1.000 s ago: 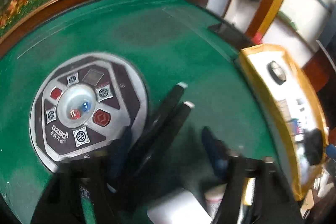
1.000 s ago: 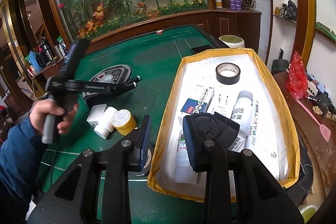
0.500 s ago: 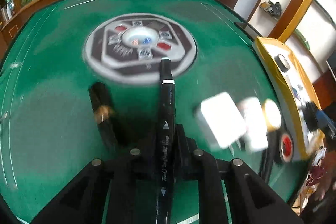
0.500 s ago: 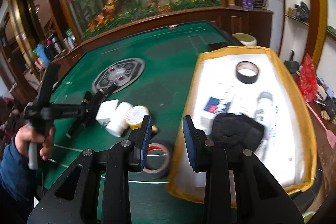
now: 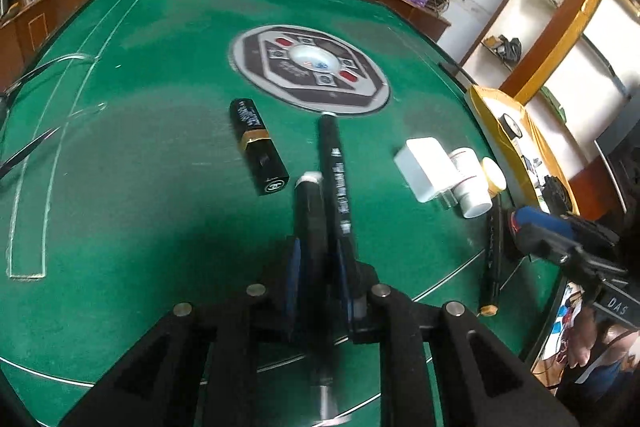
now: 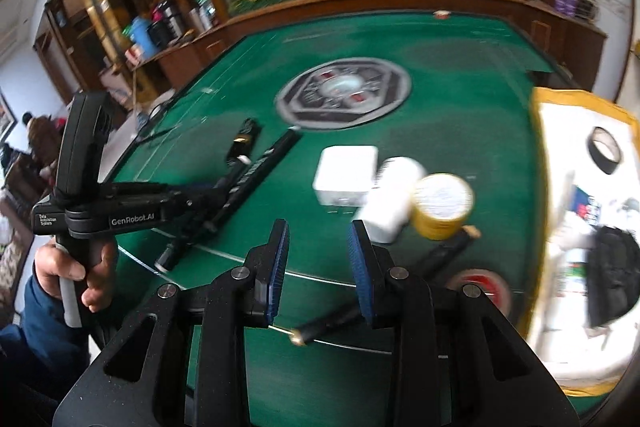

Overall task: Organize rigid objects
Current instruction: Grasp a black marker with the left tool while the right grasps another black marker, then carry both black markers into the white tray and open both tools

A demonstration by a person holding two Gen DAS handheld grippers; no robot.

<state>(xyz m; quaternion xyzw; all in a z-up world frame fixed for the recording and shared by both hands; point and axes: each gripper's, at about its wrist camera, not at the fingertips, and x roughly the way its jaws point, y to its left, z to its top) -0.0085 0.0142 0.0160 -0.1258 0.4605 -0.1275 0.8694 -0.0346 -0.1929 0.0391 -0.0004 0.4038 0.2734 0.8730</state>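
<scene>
My left gripper (image 5: 318, 267) is shut on two black markers (image 5: 334, 167) that point toward the table's middle; the right wrist view also shows this gripper (image 6: 216, 197) and the markers (image 6: 264, 163), held by a hand. Over the green table, my right gripper (image 6: 318, 263) stands open with nothing between its blue pads. Beyond it lie a white charger block (image 6: 346, 173), a white bottle (image 6: 390, 203) and a yellow-lidded jar (image 6: 442, 201). A black pen with a gold tip (image 6: 380, 291) lies under its fingers. A black lipstick tube (image 5: 259, 147) lies left of the markers.
A yellow-rimmed tray (image 6: 544, 99) at the right holds a black tape roll (image 6: 606, 149), a black pouch (image 6: 612, 267) and boxes. A red tape roll (image 6: 482, 287) lies beside the tray. A round control panel (image 5: 310, 67) sits at the table's centre, and wooden rails edge the table.
The left gripper shut on the markers and carried them back toward the near left. The right gripper swung left, from over the tray to over the loose items on the table.
</scene>
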